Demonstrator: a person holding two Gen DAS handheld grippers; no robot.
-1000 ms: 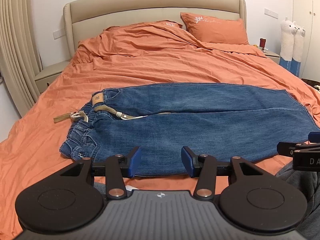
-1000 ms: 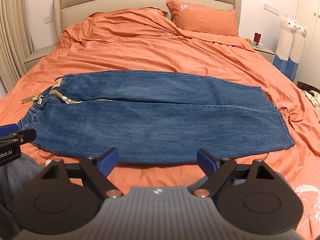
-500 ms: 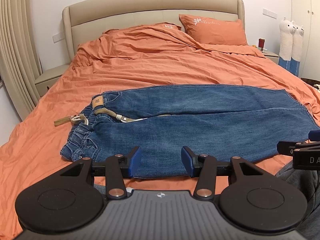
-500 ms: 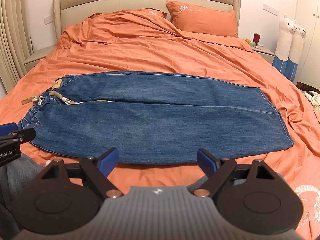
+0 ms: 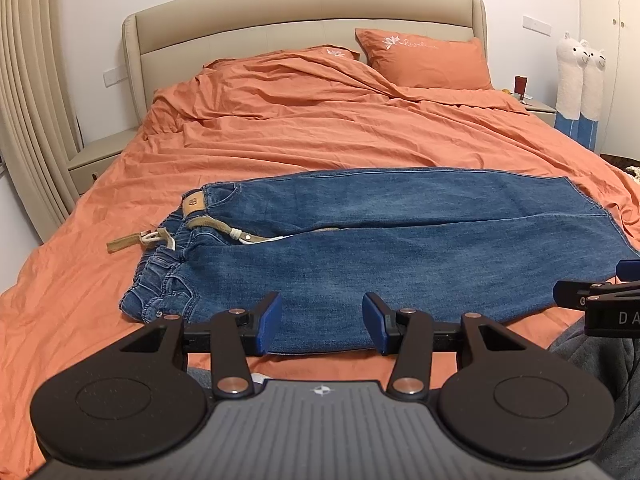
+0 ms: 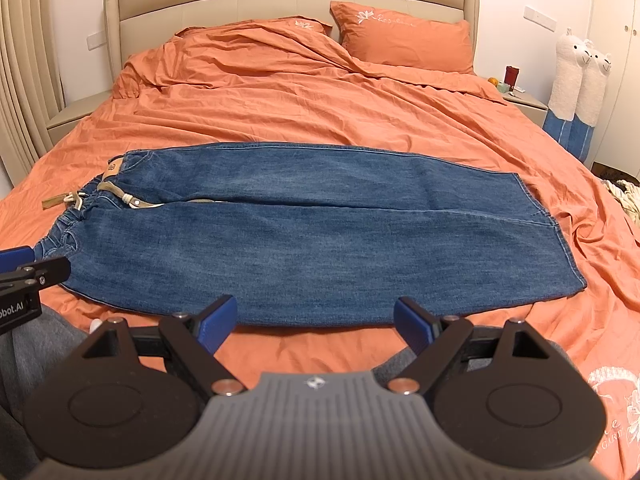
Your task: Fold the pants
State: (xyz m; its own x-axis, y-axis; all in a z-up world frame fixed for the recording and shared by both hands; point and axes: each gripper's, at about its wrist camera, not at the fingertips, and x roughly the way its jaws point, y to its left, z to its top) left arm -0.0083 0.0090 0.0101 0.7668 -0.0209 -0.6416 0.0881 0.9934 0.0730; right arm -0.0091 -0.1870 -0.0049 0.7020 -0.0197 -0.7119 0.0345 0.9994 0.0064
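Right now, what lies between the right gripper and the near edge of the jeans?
In the right wrist view, only a strip of orange bedsheet lies between the open right gripper and the jeans. Nothing else sits there.

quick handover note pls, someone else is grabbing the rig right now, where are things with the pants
Left tongs: open, holding nothing, hovering near the front edge of the jeans, toward the waist.
Right tongs: open wider, also holding nothing, near the front edge around mid-leg.
The jeans lie flat across the orange bed, waistband to the left, hems to the right, the two legs side by side.
Done: jeans spread out.
Left: every fold; probably bring one leg over the other first, then fold along the length.
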